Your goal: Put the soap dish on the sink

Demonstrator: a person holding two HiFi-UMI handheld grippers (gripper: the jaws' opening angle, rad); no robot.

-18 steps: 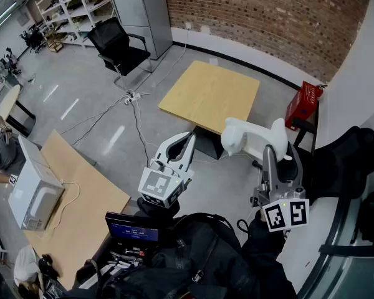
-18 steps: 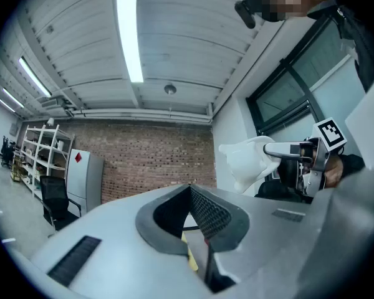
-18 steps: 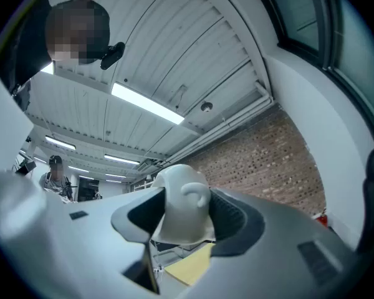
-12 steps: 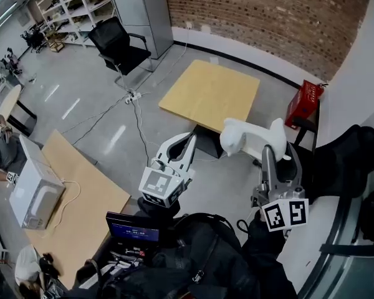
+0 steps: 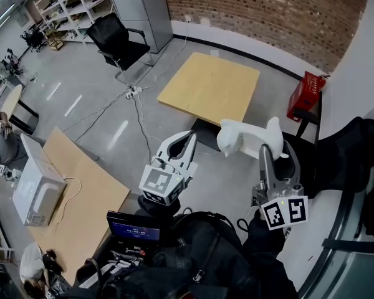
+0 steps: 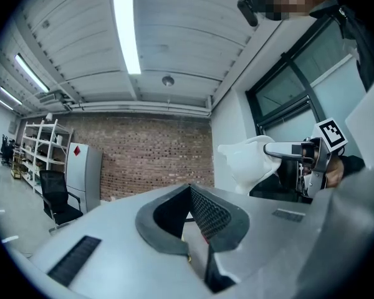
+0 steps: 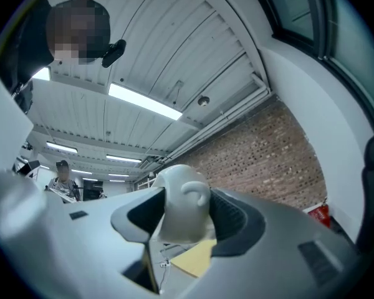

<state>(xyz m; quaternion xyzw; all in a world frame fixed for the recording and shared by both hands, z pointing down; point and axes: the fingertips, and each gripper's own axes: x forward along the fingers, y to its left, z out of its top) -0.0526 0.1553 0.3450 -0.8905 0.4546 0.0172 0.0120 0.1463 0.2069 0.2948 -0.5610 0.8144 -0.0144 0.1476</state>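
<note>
The soap dish [image 5: 244,138] is a white, rounded piece with a small curled lug, held in the air over the grey floor. My right gripper [image 5: 275,147] is shut on it; in the right gripper view the dish [image 7: 179,205] fills the gap between the dark pads of the right gripper [image 7: 182,215]. My left gripper [image 5: 188,139] hangs to the left of it, apart, its tips together and nothing between them. The left gripper view looks past the left gripper [image 6: 188,193] at the dish [image 6: 248,161] and the right gripper [image 6: 299,154]. I see no sink.
A square wooden table [image 5: 209,91] stands ahead beyond the dish. A second wooden table [image 5: 81,198] at the left carries a white appliance [image 5: 36,195]. A black chair [image 5: 115,39], floor cables [image 5: 134,114] and a red crate [image 5: 304,97] lie further off. A brick wall runs along the back.
The head view has shifted a little, so the room sits slightly differently in the picture. Both grippers keep their places and the right one still holds the dish.
</note>
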